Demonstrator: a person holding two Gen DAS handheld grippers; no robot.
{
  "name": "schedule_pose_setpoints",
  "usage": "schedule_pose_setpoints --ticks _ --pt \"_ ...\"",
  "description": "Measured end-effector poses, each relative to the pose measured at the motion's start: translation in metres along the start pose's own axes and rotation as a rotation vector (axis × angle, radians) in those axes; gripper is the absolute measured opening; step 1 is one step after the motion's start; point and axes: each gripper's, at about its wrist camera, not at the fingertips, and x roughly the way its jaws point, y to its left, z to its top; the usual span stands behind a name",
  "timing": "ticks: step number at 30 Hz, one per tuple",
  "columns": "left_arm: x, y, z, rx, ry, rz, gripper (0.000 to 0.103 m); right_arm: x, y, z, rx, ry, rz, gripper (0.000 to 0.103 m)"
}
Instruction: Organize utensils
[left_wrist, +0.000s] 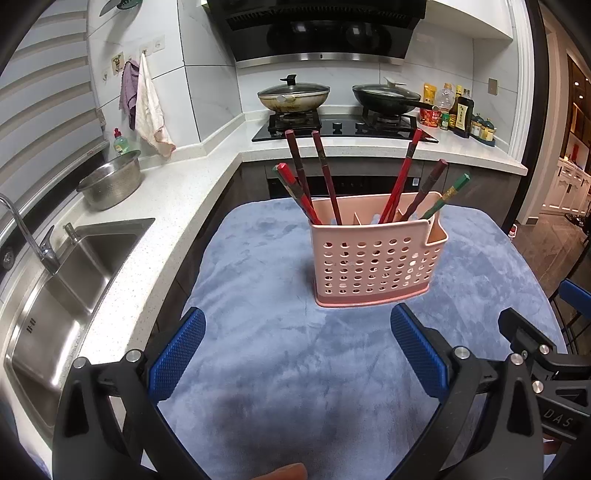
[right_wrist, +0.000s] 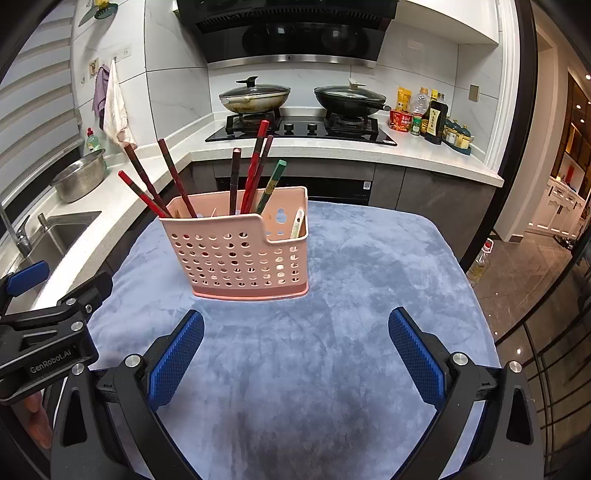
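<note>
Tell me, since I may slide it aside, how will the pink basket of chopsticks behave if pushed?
The pink basket looks like thin perforated plastic, so it is probably light. It is tall on a narrow base, and the chopsticks lean out above its rim, so a high push may tip it. The plush blue cloth under it would likely drag rather than let it glide.

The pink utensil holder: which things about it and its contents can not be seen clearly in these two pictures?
- Lower ends of the chopsticks: both views, hidden behind the pink utensil holder wall.
- Pale utensil in the low end compartment: right wrist view shows only its top; the left wrist view hides it behind the wall.
- Holder's back side: hidden in both views.
</note>
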Motion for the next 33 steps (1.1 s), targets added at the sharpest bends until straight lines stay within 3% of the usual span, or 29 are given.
schedule_pose_setpoints --ticks 33 --pt "0.0019 0.0029 -0.0004 -0.001 0.003 0.011 0.096 0.001 -0.0006 -0.0011 0.001 0.004 -0.004 0.096"
